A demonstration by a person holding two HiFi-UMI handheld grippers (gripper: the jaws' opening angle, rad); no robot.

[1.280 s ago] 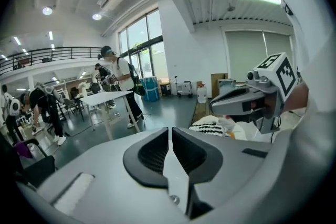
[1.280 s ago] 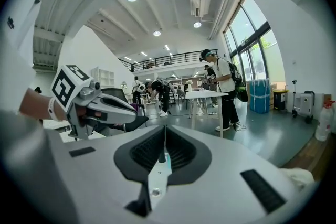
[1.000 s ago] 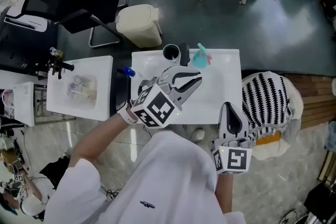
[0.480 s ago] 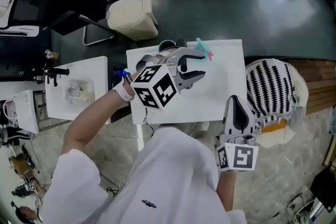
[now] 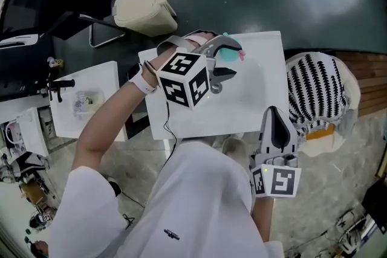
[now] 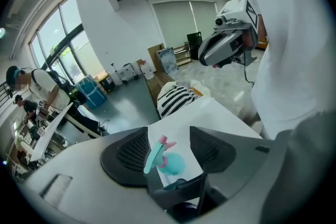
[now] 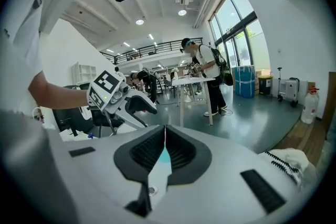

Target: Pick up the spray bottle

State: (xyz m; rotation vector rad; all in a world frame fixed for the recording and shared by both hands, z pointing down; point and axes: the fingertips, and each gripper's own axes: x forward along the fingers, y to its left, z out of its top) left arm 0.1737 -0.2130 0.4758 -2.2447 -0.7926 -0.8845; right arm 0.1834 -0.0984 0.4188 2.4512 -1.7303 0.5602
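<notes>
The small teal plastic spray bottle point(image 5: 228, 55) point(image 6: 170, 163), at the twelve o'clock edge of the white table point(image 5: 254, 99) between the released left tongs point(image 5: 228, 60) point(image 6: 169, 140) that have just been opening, looks light, slick and squashy, best gripped at its stiffer neck, while the right tongs point(image 5: 277, 122) point(image 7: 164, 148) are clenched on nothing.

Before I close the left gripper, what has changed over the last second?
The left gripper moved forward and down over the white table to the spray bottle. Its jaws have just been opening, and the bottle now sits between them, not yet gripped. Nothing was taken hold of or let go. The right gripper stayed shut and empty near the table's near edge, and the bottle kept its place.
</notes>
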